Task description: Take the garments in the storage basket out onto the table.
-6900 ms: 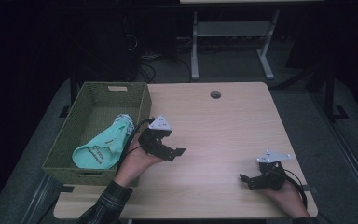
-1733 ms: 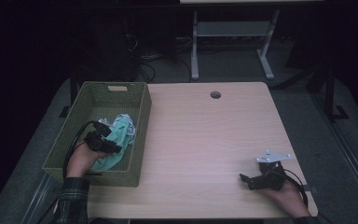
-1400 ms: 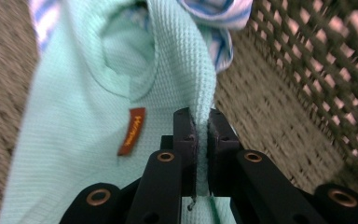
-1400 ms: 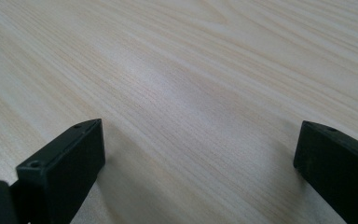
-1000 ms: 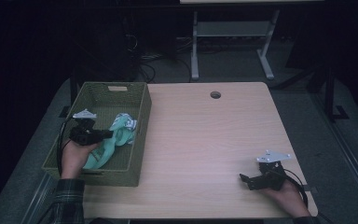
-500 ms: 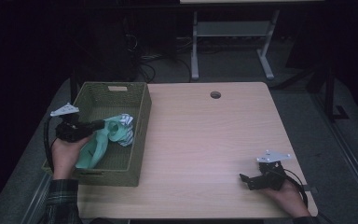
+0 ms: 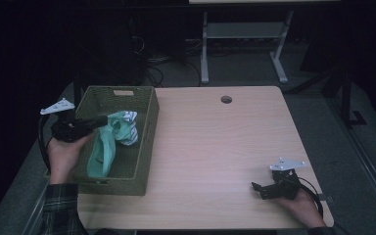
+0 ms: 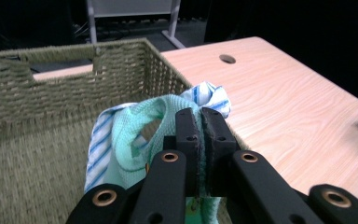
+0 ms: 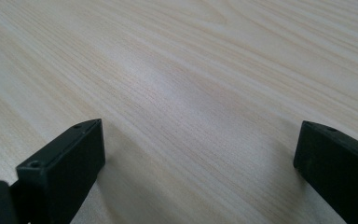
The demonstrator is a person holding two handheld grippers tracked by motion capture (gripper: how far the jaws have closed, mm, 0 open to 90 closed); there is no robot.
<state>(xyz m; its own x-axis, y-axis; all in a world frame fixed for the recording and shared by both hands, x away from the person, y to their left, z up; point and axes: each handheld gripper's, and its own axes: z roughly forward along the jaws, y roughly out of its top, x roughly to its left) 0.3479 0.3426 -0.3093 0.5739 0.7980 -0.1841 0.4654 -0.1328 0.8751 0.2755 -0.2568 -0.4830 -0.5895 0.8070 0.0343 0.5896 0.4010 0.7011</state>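
Left tool (image 7: pixel 102 120) clenched on the mint-green cloth (image 7: pixel 108 142), which hangs partly raised inside the woven basket (image 7: pixel 144 147) at the table's (image 7: pixel 215 147) left edge. Right tool (image 7: pixel 255 188) released, jaws wide apart, resting low over bare wood near the right front corner.

Mint cloth (image 8: pixel 135 140) — its lower part hidden behind the left gripper (image 8: pixel 199 116) and cut off by the bottom edge of the left gripper view. Basket (image 7: pixel 144 142) — its left wall partly hidden behind the left hand (image 7: pixel 63 154). Stripe pattern too small to read from above.
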